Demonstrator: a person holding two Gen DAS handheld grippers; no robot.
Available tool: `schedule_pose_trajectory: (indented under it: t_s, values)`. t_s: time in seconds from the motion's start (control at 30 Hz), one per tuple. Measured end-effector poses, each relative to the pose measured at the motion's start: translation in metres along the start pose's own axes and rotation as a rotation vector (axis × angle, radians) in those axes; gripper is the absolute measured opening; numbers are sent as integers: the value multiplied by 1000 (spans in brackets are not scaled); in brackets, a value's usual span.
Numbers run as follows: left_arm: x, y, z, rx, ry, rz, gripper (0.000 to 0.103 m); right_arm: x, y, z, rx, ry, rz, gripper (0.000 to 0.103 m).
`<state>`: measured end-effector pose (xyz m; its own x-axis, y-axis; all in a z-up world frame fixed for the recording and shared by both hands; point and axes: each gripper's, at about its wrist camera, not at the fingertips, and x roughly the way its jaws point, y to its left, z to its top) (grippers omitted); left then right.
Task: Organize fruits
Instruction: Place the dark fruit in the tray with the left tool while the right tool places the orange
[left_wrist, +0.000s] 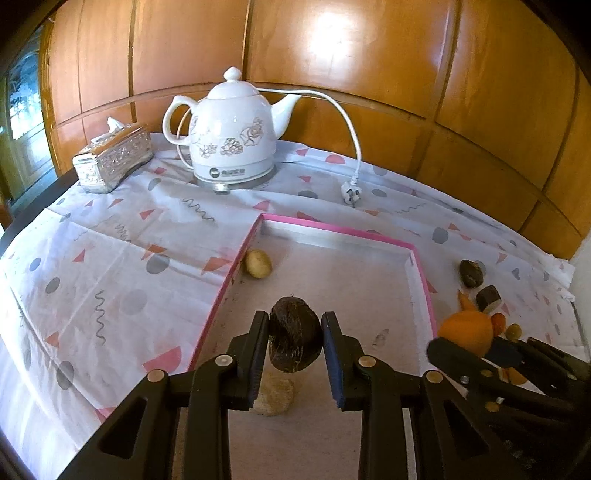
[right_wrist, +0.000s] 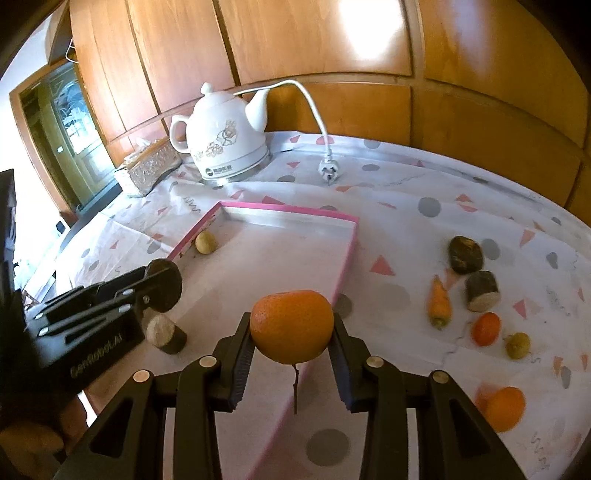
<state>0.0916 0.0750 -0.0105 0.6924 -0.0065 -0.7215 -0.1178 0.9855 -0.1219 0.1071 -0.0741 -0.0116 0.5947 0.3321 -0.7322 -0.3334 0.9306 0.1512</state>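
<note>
My left gripper (left_wrist: 294, 332) is shut on a dark brown, hairy round fruit (left_wrist: 294, 334) and holds it above the pink-rimmed tray (left_wrist: 343, 232). In the tray lie a small yellowish fruit (left_wrist: 258, 263) and a pale cut chunk (left_wrist: 273, 395), the chunk right under the held fruit. My right gripper (right_wrist: 291, 332) is shut on an orange (right_wrist: 291, 325) with a thin stem, over the tray's right rim (right_wrist: 351, 254). The right wrist view has the left gripper (right_wrist: 162, 284) at the left, above the cut chunk (right_wrist: 166, 332).
On the cloth right of the tray lie a dark lump (right_wrist: 465, 254), a cut dark piece (right_wrist: 482, 290), a carrot (right_wrist: 439, 301), a small orange fruit (right_wrist: 485, 328), a small yellow-green fruit (right_wrist: 518, 345) and another orange (right_wrist: 504, 408). Behind stand a white kettle (left_wrist: 231, 133), its plug (left_wrist: 351, 192) and a tissue box (left_wrist: 112, 158).
</note>
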Motion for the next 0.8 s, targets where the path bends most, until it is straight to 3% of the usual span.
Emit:
schedule_pose_trajectory:
  t_s: [0.17, 0.5, 0.8]
  values:
    - [-4, 4, -2, -17, -10, -4, 30, 12, 10, 2, 2, 27, 8, 40]
    - [-10, 5, -13, -43, 0, -12, 31, 0, 14, -11, 16, -12, -1, 42]
    - [-21, -10, -23, -16, -10, -49, 31, -34, -17, -32, 96, -73, -73, 42]
